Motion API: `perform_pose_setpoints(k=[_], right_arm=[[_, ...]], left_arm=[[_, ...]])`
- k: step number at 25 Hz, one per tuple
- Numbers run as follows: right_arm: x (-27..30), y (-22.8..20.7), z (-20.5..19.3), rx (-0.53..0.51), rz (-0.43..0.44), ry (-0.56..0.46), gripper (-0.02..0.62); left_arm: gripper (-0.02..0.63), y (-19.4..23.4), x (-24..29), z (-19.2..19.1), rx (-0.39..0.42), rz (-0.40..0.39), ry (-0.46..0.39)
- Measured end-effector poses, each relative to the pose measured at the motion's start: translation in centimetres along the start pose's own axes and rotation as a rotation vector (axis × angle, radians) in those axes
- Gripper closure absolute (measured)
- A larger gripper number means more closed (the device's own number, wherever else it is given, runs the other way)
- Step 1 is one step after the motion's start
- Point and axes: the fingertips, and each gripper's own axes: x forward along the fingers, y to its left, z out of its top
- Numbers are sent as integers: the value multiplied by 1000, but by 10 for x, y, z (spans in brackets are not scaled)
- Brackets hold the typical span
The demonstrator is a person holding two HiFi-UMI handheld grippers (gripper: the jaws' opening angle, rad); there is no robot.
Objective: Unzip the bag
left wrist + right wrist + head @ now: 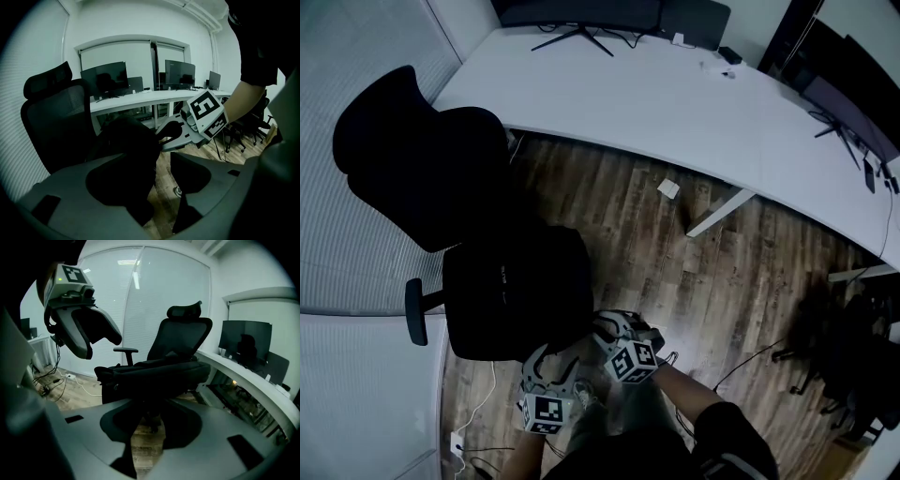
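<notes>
Black fabric bag [520,291] lies flat on the seat of the office chair [412,159], just ahead of both grippers; in the right gripper view its long axis runs side to side, so a zip along it would probably need a sideways pull; the right gripper [614,330] is nearer, just beside the bag's near corner, jaws apart and holding nothing; the left gripper [551,367] hangs slightly further back, jaws apart too; no brand is legible; 1 pale mark on the bag is too small to read; the 2 marker cubes carry only square patterns.
</notes>
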Motion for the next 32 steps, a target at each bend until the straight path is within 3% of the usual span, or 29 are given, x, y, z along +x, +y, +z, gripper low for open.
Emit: perform_pose_setpoints(k=[5,15,21,32], right_arm=[[-3,4,3,-29,17,-23,503],[-29,-10,2,128,-5,-42,528],[-39,-24,4,189,35,-59,531],[-39,-32,10,524,204,-84,532]], left_arm=[[324,-10,7,-6,-10,-5,14],[324,-15,20,6,-9,12,14],[324,-17,38,9,16,39,50],[325,-10,68,13,133,143,130]])
